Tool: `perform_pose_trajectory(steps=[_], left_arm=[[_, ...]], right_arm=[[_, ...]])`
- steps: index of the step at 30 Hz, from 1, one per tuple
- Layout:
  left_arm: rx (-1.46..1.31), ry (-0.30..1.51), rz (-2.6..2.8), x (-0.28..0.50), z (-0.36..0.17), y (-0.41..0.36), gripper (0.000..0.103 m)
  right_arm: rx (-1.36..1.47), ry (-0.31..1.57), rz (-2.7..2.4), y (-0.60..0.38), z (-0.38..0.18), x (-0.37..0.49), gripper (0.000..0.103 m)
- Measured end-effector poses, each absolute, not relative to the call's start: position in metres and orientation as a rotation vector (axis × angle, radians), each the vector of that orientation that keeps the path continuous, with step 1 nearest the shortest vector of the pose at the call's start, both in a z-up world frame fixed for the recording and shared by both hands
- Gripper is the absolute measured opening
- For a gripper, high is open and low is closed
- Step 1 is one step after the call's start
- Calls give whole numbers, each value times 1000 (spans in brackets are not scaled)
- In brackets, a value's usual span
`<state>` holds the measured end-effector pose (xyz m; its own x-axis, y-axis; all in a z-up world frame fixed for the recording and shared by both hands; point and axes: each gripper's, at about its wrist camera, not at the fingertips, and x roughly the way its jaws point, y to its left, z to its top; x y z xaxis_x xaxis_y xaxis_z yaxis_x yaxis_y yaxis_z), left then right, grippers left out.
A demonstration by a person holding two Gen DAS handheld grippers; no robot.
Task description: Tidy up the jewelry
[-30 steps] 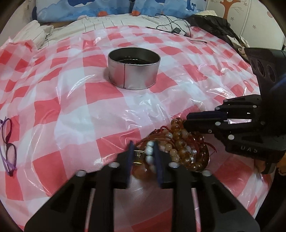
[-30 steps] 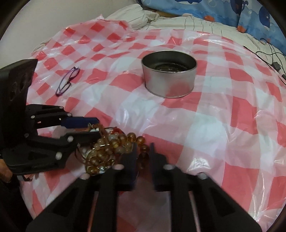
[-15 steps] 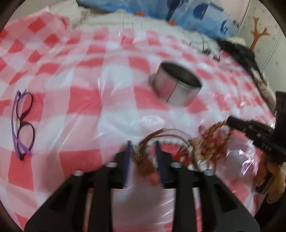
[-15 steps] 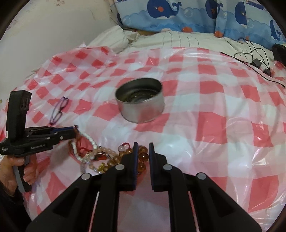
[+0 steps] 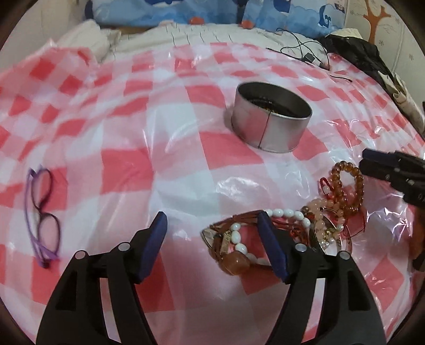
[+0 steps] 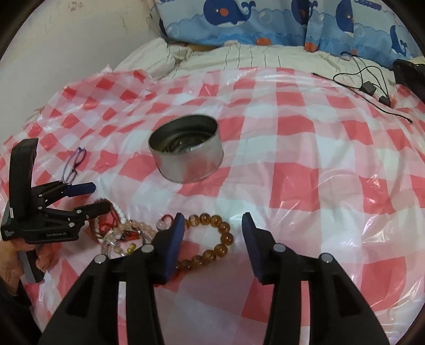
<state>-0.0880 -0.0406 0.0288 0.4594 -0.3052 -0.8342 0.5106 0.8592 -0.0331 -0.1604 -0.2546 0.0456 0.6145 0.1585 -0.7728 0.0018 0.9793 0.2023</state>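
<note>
A pile of bead bracelets [image 5: 321, 212] lies on the red checked plastic sheet, with a white bead strand [image 5: 281, 213] and an amber bead bracelet [image 5: 350, 183]. My left gripper [image 5: 212, 220] is open just above its left end. The pile also shows in the right wrist view [image 6: 124, 233], with the amber bracelet [image 6: 217, 238] lying between my open right gripper's [image 6: 212, 220] fingers. A round metal tin [image 5: 271, 116] with some jewelry inside stands farther back; it also shows in the right wrist view [image 6: 186, 148].
Purple glasses [image 5: 42, 212] lie on the sheet at the left. A black cable with a plug [image 6: 369, 87] and dark clothing [image 5: 358, 50] lie at the far right. Whale-print pillows [image 6: 265, 18] are behind.
Both grippers have opened and let go of the bracelets. The pile now lies spread on the sheet. Both grippers have pulled back from the pile.
</note>
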Motion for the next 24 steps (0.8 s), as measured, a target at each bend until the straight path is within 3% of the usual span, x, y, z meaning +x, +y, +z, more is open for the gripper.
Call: perform_pose_trajectory(steps=[2,4,8,11,17,22,24], left_arm=[[184,1005,-535,-85,29,-36,18],[95,1006,-575,-85,36,-27,18],[-47,958,-645,-88,55,-13,18],[-83,932,-639,-88,61,-7,18],[-83,926,-632,-87,62,-8,18],[-66,926,-621,-87,61,-10,18],[-66,931,-617,-87,60,-10,18]], right_arm=[[169,958,74,-253,35,-156,48],[171,1006,64,-254,24,-152,47],[183,982,70,-259,28,-155,15],[228,939,87,-265,36,-158,5],[234,838,108,-264,57,-164,4],[222,872,108,-264,54,-161,5],[213,902,92,-262,46,-158,31]])
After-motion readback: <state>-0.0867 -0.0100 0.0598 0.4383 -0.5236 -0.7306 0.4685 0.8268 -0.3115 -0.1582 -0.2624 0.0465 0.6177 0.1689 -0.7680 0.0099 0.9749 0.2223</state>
